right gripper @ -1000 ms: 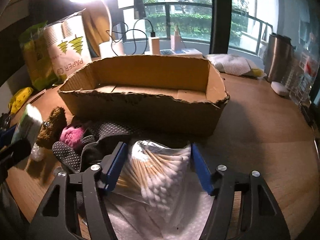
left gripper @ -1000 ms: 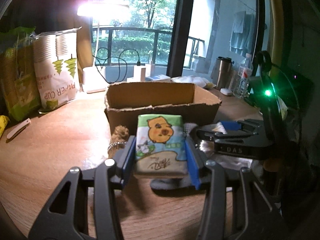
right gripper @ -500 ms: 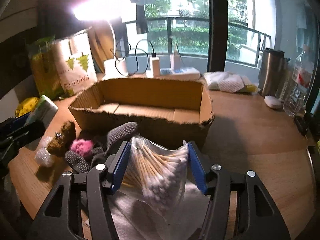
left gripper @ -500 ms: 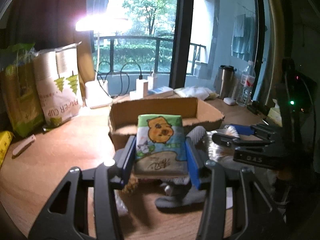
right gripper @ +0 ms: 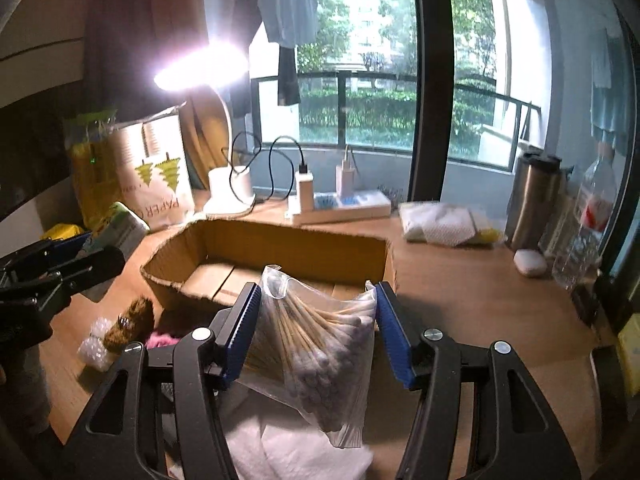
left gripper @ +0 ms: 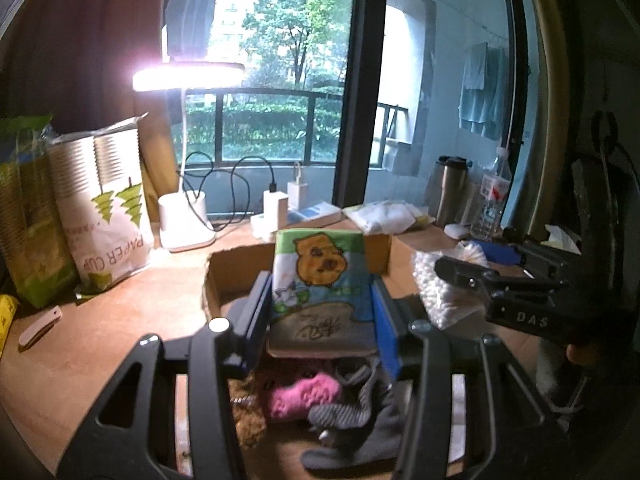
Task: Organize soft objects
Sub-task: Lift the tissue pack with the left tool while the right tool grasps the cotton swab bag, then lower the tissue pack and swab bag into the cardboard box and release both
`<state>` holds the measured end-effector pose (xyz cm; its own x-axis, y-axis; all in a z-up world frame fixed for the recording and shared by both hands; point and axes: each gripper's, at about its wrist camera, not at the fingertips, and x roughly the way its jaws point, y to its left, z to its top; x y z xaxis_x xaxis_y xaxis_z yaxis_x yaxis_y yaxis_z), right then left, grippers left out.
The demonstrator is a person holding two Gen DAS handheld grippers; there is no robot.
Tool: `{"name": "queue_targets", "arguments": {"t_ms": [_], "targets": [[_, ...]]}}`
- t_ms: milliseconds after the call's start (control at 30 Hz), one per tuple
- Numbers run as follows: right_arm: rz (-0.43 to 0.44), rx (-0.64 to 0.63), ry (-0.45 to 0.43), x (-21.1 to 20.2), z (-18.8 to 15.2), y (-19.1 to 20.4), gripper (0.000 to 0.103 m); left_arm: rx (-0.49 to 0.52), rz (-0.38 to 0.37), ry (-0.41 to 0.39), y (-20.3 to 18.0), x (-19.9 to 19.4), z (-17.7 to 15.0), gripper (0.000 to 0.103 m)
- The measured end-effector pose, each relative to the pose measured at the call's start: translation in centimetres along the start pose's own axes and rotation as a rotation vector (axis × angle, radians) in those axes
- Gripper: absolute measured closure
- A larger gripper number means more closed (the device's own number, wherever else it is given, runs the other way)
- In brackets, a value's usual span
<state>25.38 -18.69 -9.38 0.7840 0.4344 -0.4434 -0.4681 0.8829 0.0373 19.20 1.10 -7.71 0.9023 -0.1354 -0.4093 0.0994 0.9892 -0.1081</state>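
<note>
My left gripper (left gripper: pixel 320 308) is shut on a tissue pack (left gripper: pixel 322 288) printed with a cartoon animal and holds it in the air in front of the open cardboard box (left gripper: pixel 224 272). My right gripper (right gripper: pixel 316 312) is shut on a clear bag of cotton swabs (right gripper: pixel 320 340), lifted in front of the same box (right gripper: pixel 276 248). Below the left gripper lie a pink fuzzy item (left gripper: pixel 304 394), a grey sock (left gripper: pixel 360 420) and a brown plush toy (left gripper: pixel 248 416). The plush (right gripper: pixel 130 322) also shows in the right wrist view. White tissue (right gripper: pixel 300 452) lies under the swab bag.
A lit desk lamp (left gripper: pixel 186 216), a paper cup bag (left gripper: pixel 106 208), chargers on a power strip (right gripper: pixel 340 200), a steel tumbler (right gripper: pixel 534 200) and a water bottle (right gripper: pixel 588 216) stand behind the box on the wooden table (right gripper: pixel 480 292). A small bubble-wrap piece (right gripper: pixel 94 344) lies at left.
Both grippers have risen well above the table with their loads, and the box now shows from higher up. The soft items on the table stay where they were.
</note>
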Motion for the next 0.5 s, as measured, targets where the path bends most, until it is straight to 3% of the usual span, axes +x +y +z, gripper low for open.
{"name": "queue_targets", "arguments": {"t_ms": [500], "targets": [[-0.006,-0.010,-0.058,2.4,2.7,-1.7,0.042,-0.029,-0.001,-0.012,-1.1,4.5,1.9,0.055]]}}
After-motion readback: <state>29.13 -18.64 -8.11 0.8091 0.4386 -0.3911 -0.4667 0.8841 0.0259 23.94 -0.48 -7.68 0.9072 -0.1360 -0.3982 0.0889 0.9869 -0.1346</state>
